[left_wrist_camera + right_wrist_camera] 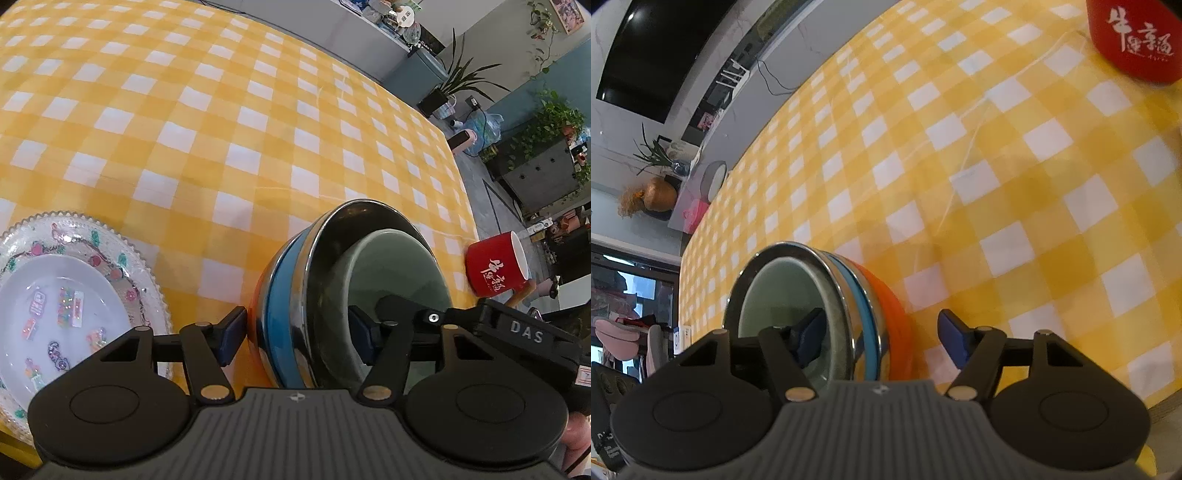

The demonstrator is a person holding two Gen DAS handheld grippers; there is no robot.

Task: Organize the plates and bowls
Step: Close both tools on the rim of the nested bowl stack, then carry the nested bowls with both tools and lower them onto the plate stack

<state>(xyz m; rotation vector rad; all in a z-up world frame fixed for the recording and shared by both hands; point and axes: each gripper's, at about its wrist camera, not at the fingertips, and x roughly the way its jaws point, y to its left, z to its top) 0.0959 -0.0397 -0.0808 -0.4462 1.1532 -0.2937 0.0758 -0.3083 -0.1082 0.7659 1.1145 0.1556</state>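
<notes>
Blue-padded fingers of the left gripper (295, 338) stand spread across the near wall of the bowl stack (291, 295), one pad (232, 338) outside against the orange side, the other inside the pale green bowl (399, 273). Neither pad looks pressed in; no pinch yet, as far as I can judge.

Right gripper (882, 338) mirrors this from the opposite side: fingers spread, one inside the green bowl (783, 291), the other clear of the orange wall over the surface (1034, 177).

Stack order, inner to outer: green ceramic, steel bowl (332, 236), blue band, orange shell. It sits at lower centre of both views on the yellow checked surface.

Lower left of the left view: white plate (55, 295) nested on a patterned glass plate (147, 273), near the stack but apart. Red mug (495, 264) at right, near the surface edge.

Judgement on step: bowls look nested; the stack is probably being gripped for a two-sided lift or shift.
- Close both sides together, evenly, so the stack does not tip.
- Seat the pads below the steel rim; it looks slick.
- The green bowl sits loose inside, so keep the stack level.
- Keep the path clear of the mug.
</notes>
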